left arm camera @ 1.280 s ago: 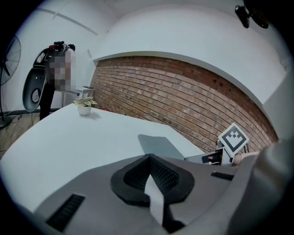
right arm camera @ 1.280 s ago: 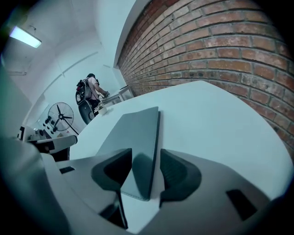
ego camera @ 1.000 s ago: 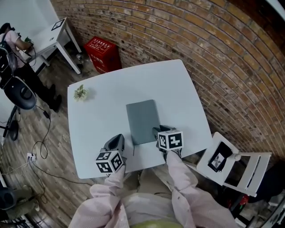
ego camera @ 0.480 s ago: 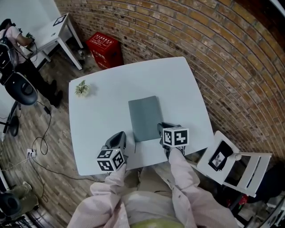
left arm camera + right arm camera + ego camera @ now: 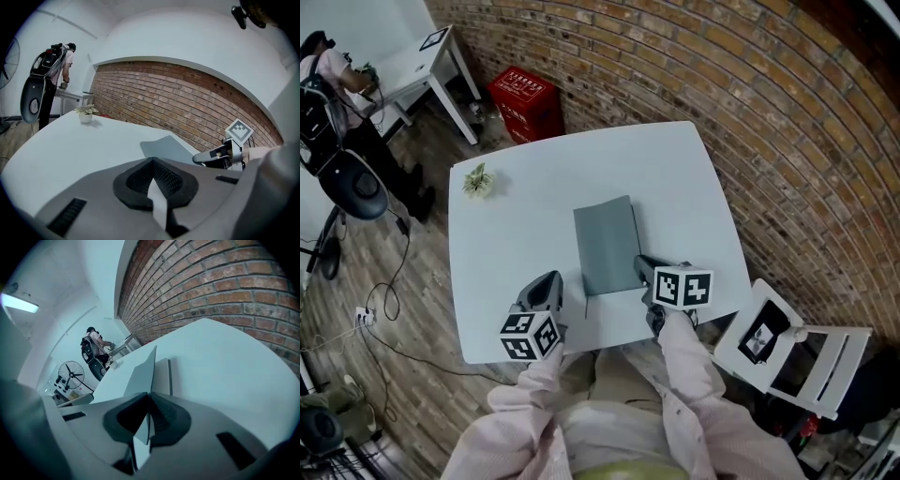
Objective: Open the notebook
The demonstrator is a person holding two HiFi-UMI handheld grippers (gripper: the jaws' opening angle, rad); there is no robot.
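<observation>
Right hand-held gripper (image 5: pixel 644 268) risen, just closed on notebook cover (image 5: pixel 143 373), pale table (image 5: pixel 506 244), brick wall (image 5: pixel 769 112)

The right tongs (image 5: pixel 643 268) are pointing obliquely downward; the jaws, having just been closing, are clamping the notebook cover (image 5: pixel 143 373). The left tongs (image 5: pixel 549 284) are hovering alongside, jaws together, holding nothing.

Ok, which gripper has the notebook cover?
The right gripper: its jaws have just been closing and now pinch the cover at its raised near edge. The left gripper sits clear of the notebook.
</observation>
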